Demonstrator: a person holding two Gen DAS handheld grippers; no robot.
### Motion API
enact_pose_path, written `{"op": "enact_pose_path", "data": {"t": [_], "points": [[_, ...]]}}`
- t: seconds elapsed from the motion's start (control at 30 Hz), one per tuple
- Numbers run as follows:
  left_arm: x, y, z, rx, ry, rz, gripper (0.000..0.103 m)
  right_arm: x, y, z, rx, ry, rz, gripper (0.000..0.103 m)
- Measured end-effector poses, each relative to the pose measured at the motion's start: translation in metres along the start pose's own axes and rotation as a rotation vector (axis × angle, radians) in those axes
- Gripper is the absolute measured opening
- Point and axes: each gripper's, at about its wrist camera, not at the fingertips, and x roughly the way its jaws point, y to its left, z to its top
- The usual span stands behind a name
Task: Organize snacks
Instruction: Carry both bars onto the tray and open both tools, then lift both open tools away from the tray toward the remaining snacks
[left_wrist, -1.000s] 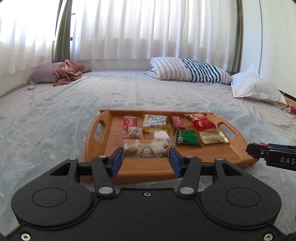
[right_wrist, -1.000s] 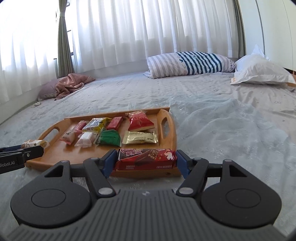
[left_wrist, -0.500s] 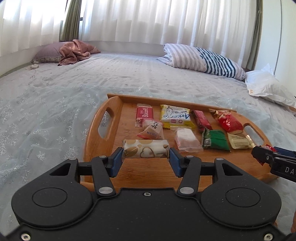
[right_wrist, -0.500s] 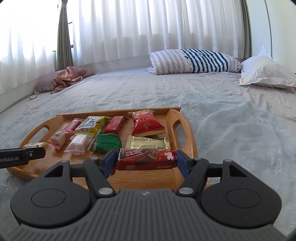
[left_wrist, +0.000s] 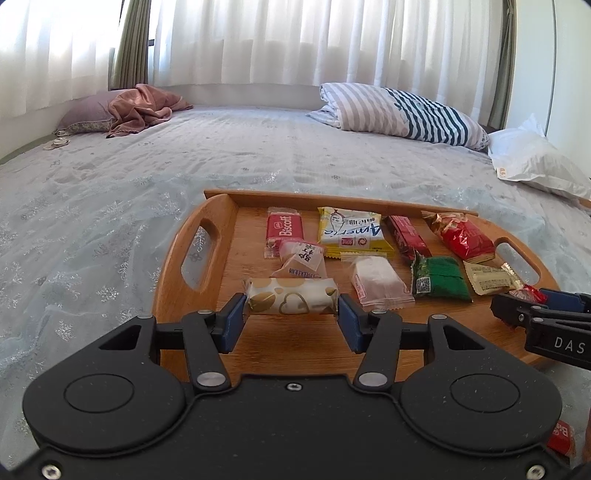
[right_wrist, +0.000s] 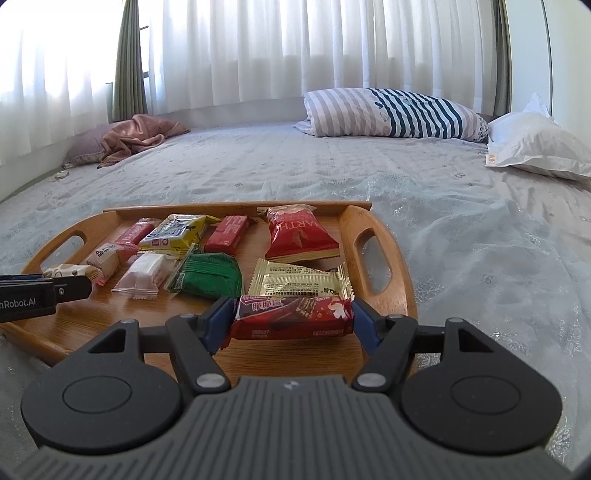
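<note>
A wooden tray (left_wrist: 173, 280) lies on the bed and holds several wrapped snacks in rows. My left gripper (left_wrist: 291, 309) is shut on a white packet with gold hearts (left_wrist: 291, 300), held crosswise low over the tray's near left part. My right gripper (right_wrist: 292, 316) is shut on a red chocolate bar packet (right_wrist: 295, 318) low over the near right part of the tray (right_wrist: 402, 280), just in front of a gold packet (right_wrist: 299, 282). Each gripper shows in the other's view: the right gripper (left_wrist: 535, 314) at the right edge, the left gripper (right_wrist: 74, 288) at the left edge.
The tray holds a Biscoff packet (left_wrist: 284, 229), a yellow packet (left_wrist: 351, 232), a green packet (left_wrist: 439, 277) and a red bag (right_wrist: 299, 236). A striped pillow (left_wrist: 399, 110), a white bag (left_wrist: 532, 158) and a pink cloth (left_wrist: 144, 107) lie at the far side. Another red packet (left_wrist: 561, 439) lies near my hand.
Both grippers have come forward and down over the tray with their packets still held. The tray looks nearer and larger in both views.
</note>
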Motion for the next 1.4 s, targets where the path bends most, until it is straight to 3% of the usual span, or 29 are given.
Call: {"op": "enact_pose_path", "data": {"t": [0.57,0.73,0.87,1.03,1.4], "points": [[0.009,-0.004,-0.002,0.013,0.023,0.02,0.057,0.01,0.0,0.0,-0.003,0.044,-0.013,0.075],[0.006,-0.003,-0.002,0.011,0.019,0.046,0.067,0.006,-0.003,0.001,0.019,0.043,-0.003,0.088],[-0.005,-0.003,-0.001,0.016,-0.005,0.051,0.082,-0.002,-0.003,0.003,0.017,0.034,-0.001,0.09],[-0.026,-0.003,-0.001,0.02,-0.022,0.033,0.087,-0.019,-0.008,0.004,0.01,0.014,0.012,0.091],[-0.083,-0.018,-0.029,0.009,-0.039,-0.045,0.091,-0.069,-0.016,-0.012,-0.09,-0.056,0.151,0.093]]}}
